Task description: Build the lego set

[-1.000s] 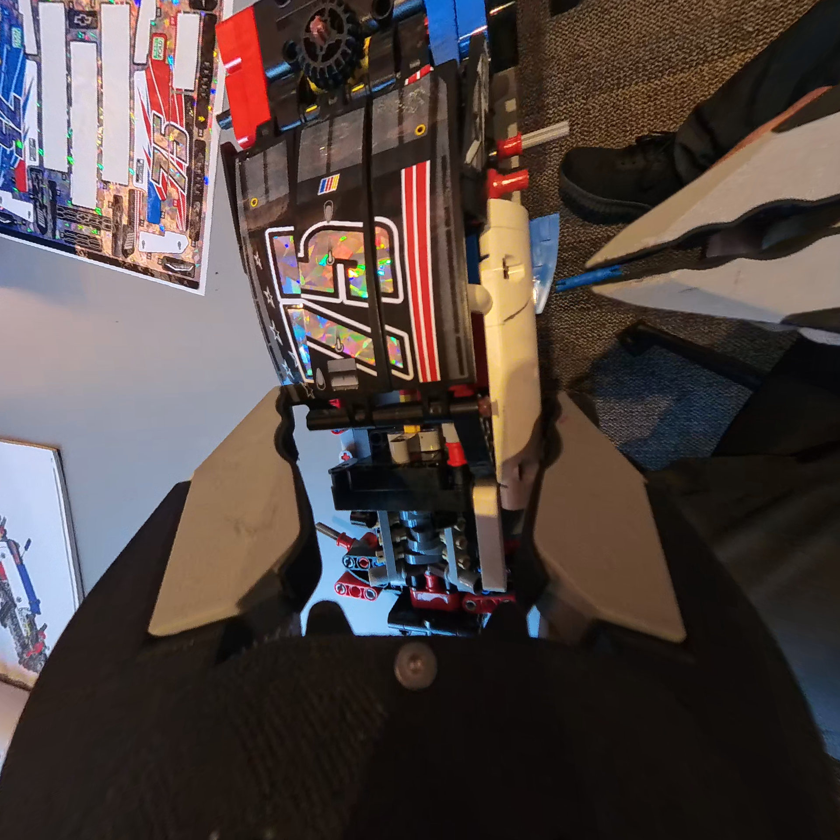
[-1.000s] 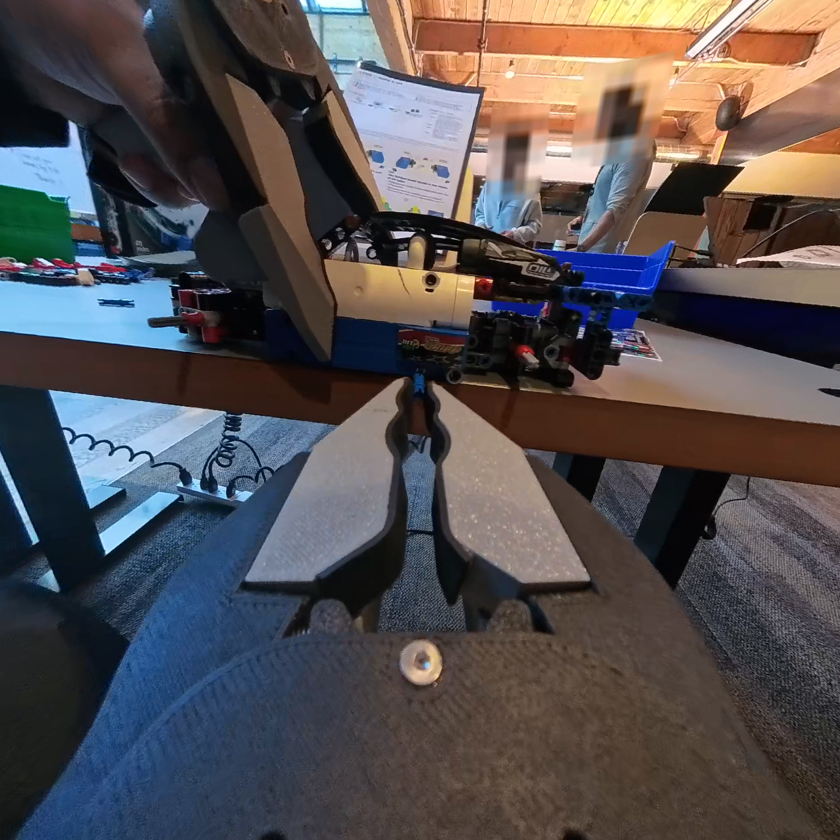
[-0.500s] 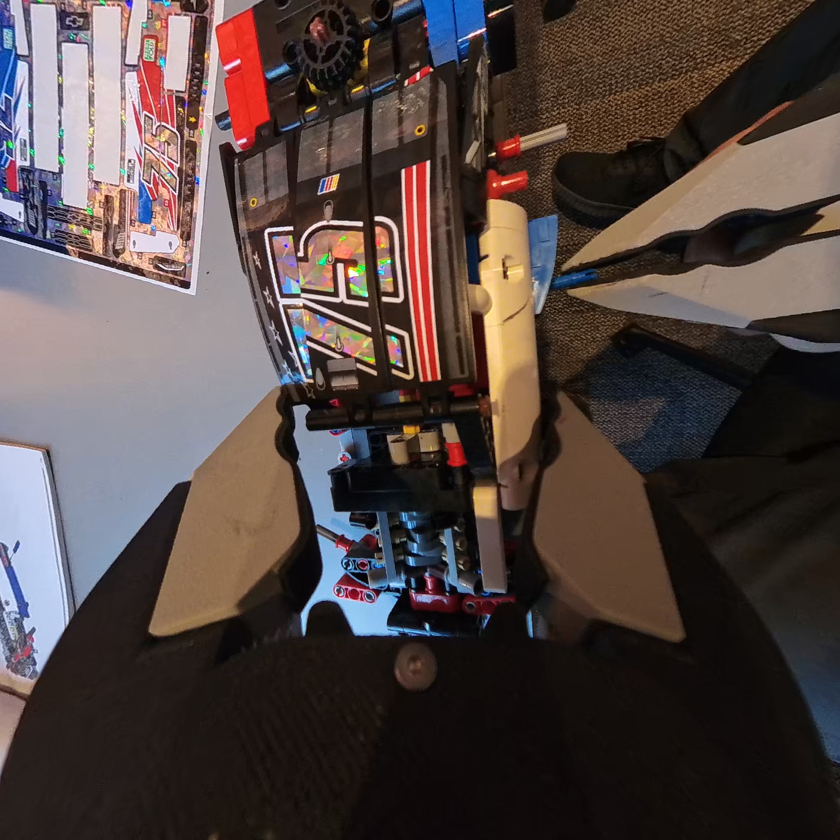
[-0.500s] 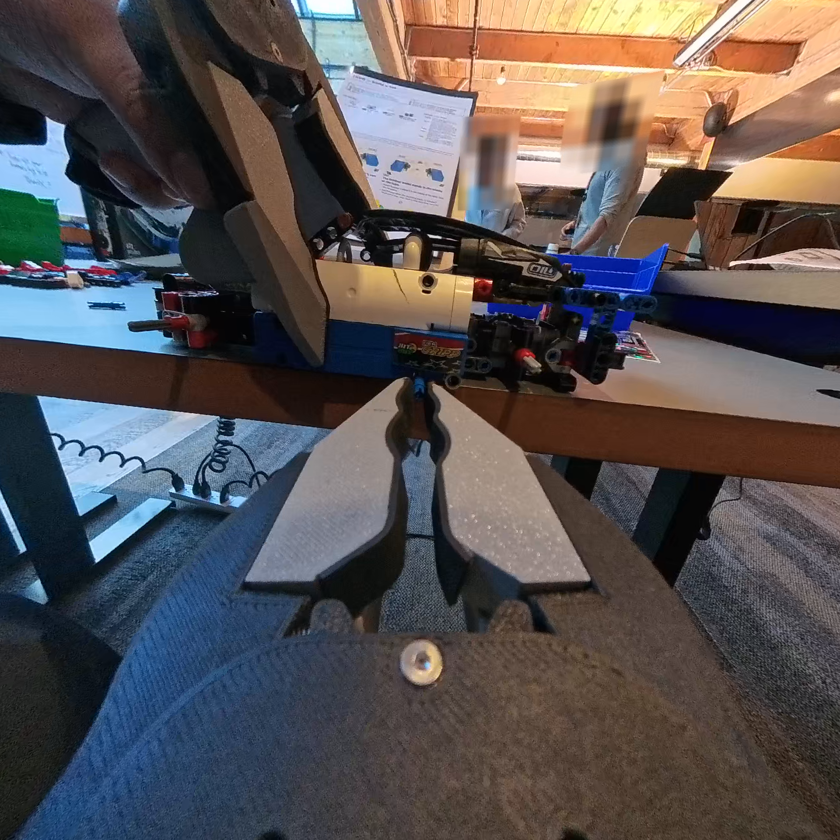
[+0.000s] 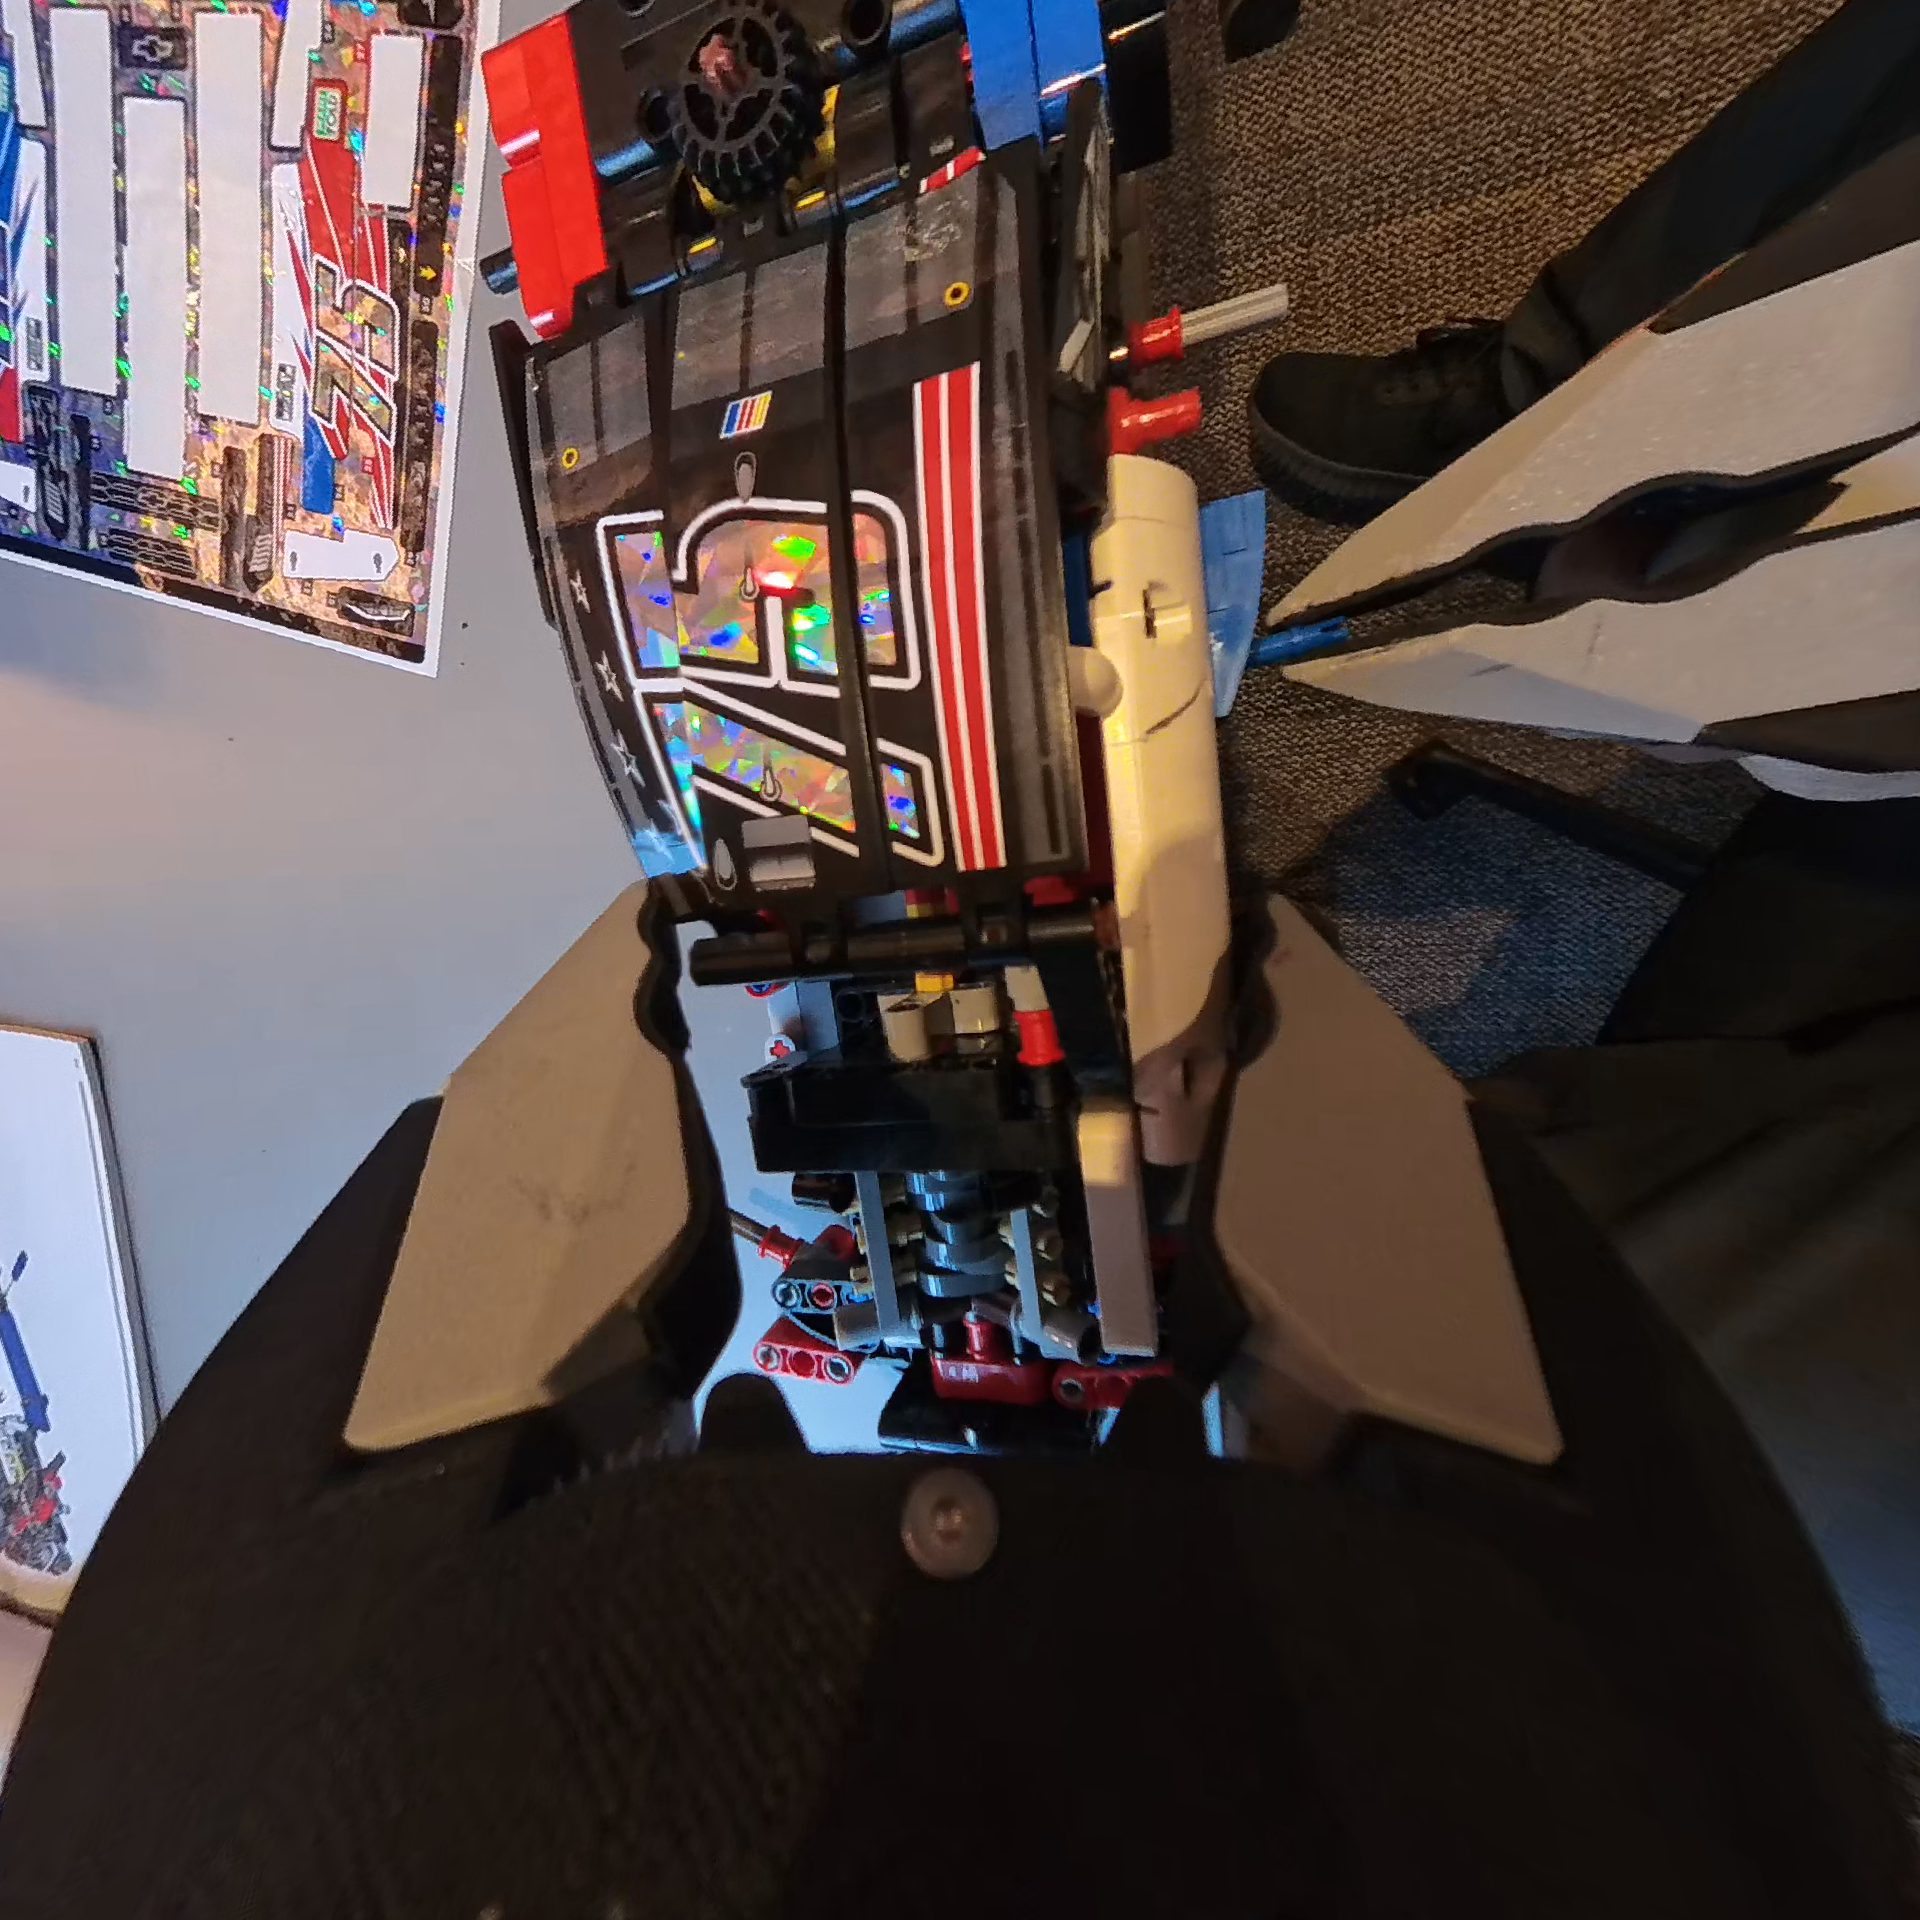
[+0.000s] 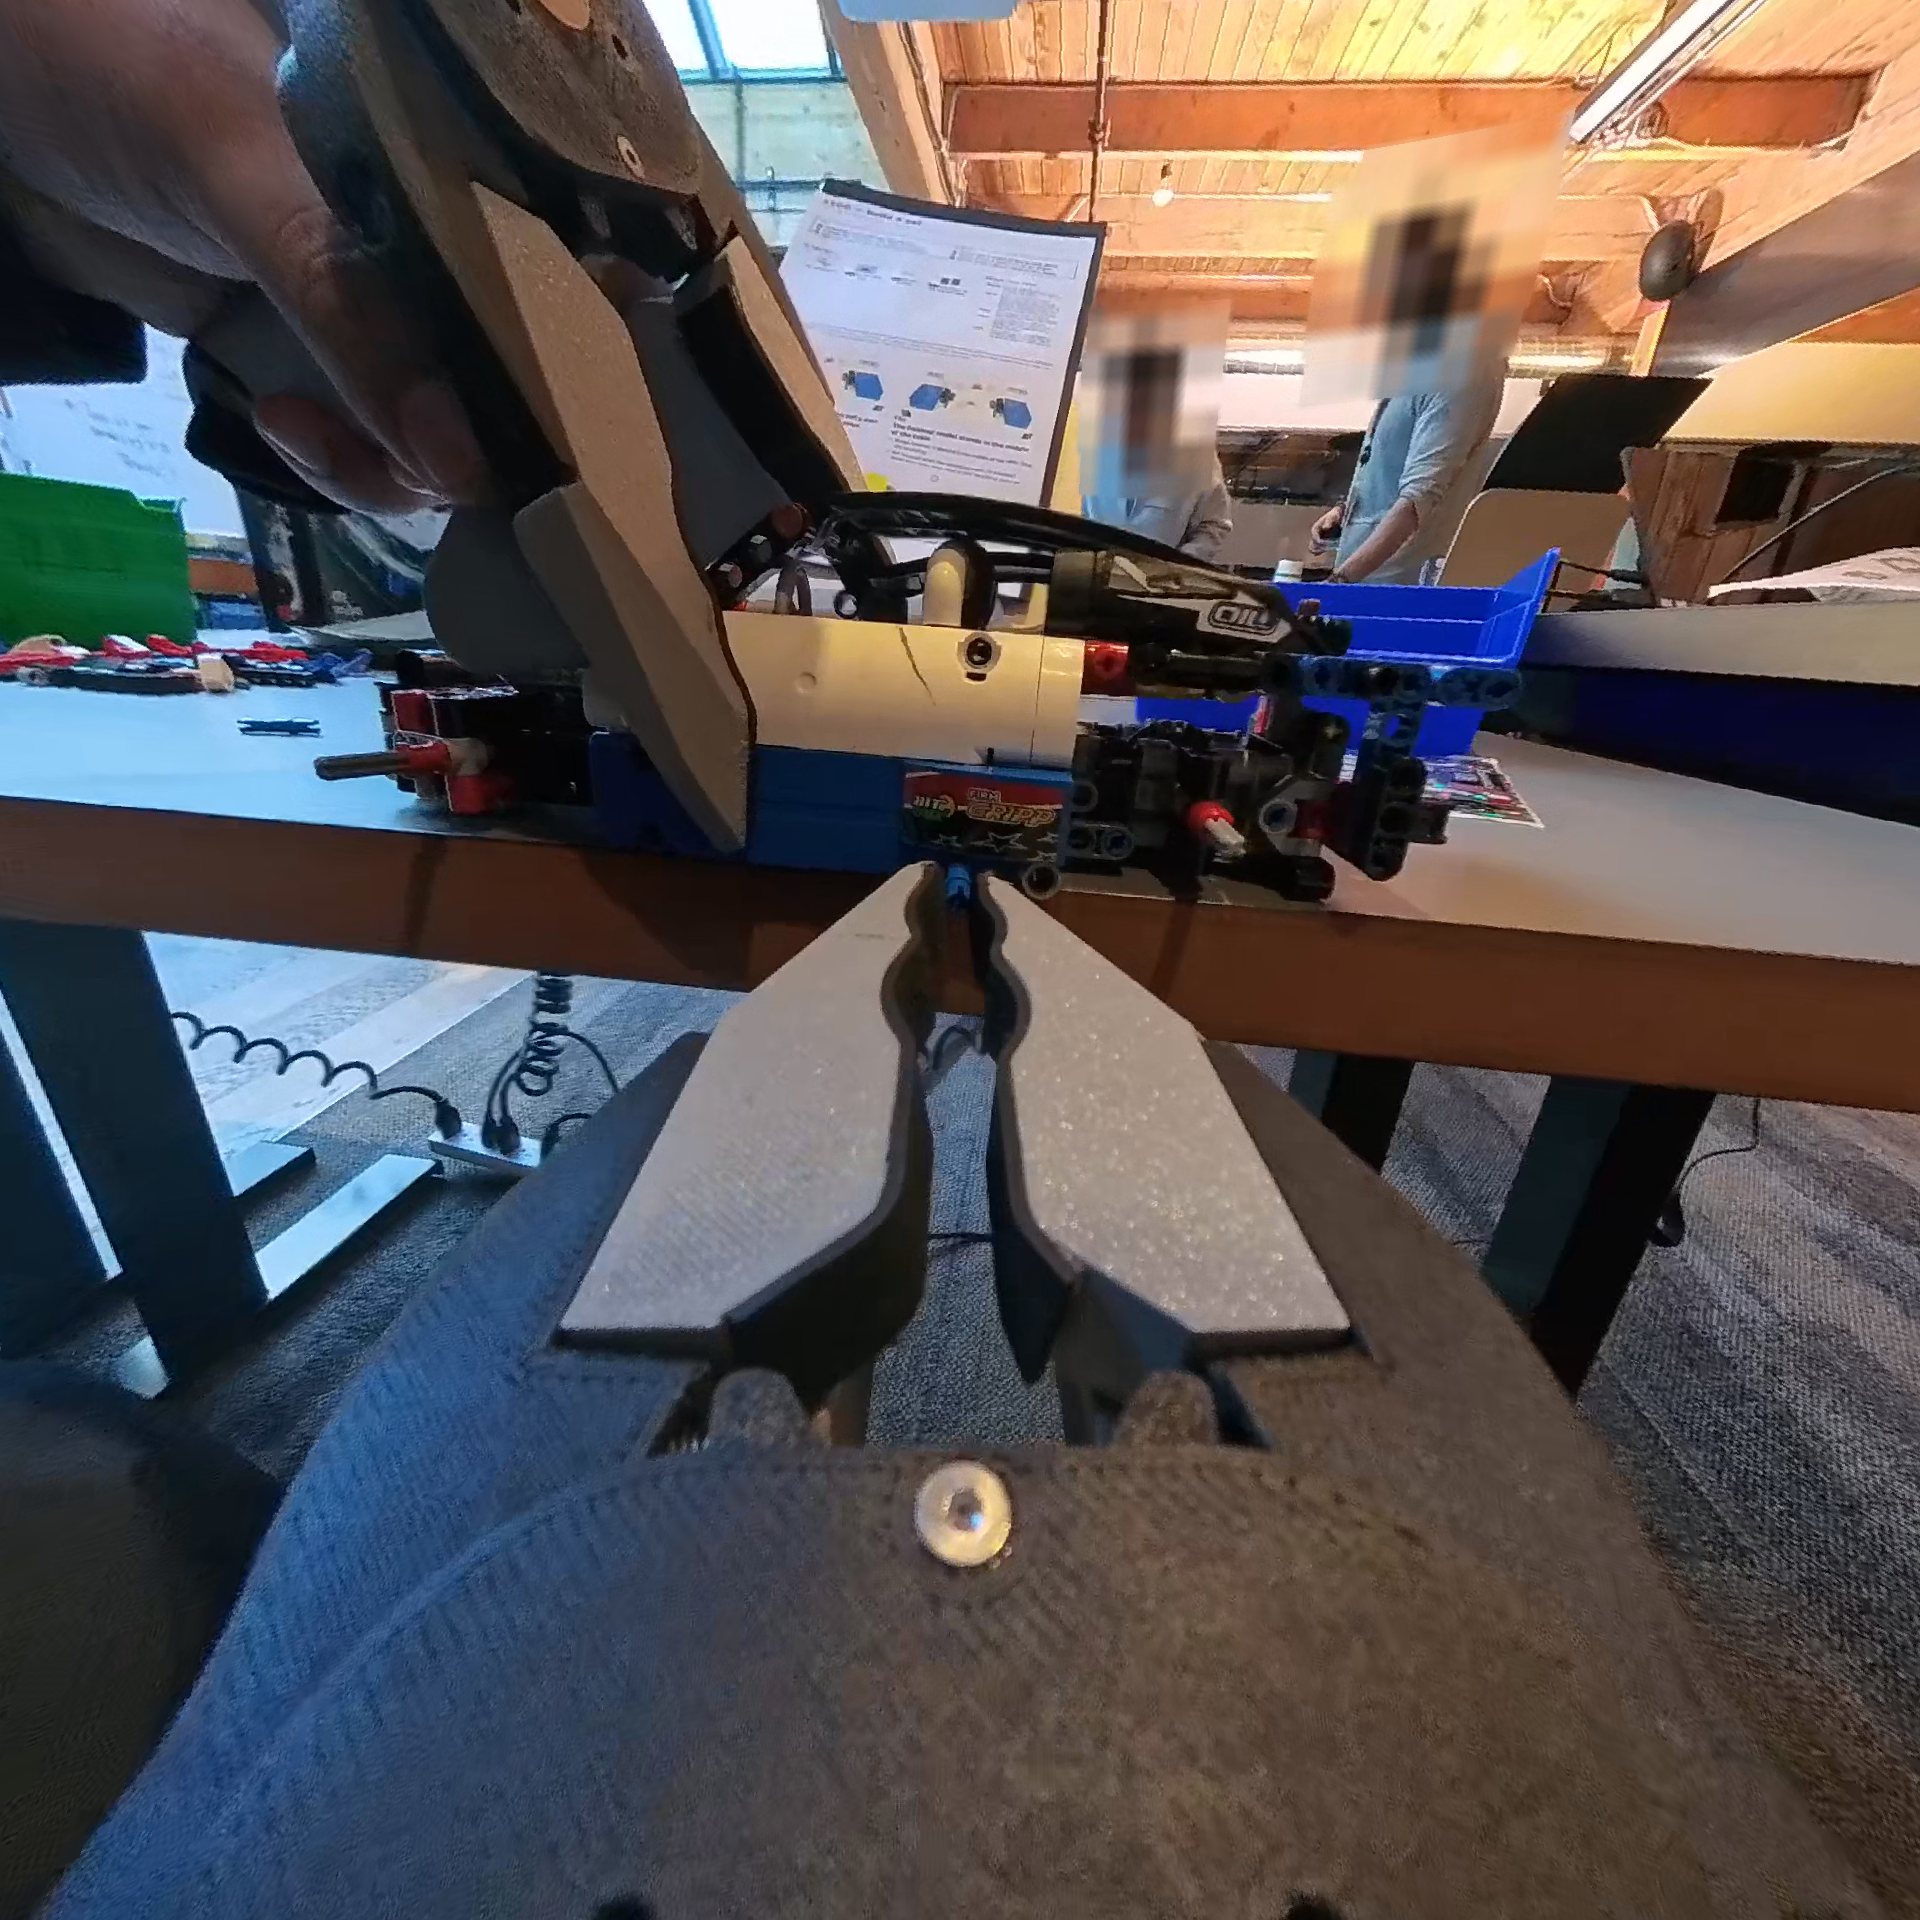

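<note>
Left wrist view: the left gripper (image 5: 945,1049) straddles the half-built lego car (image 5: 831,665), its jaws spread wide and closed against the car's two sides, one finger on the white side panel (image 5: 1158,748). The car lies at the edge of the grey table (image 5: 260,883), beside the sticker sheet (image 5: 208,291). If this grip slackens, the car could slide or tip off the edge.

Right wrist view: the right gripper (image 6: 958,894) has its jaws nearly shut, pinching a small blue pin (image 6: 957,885), just below the car's blue lower edge (image 6: 821,821). A crooked push could jam the pin, flick it to the floor, or shove the car sideways
</note>
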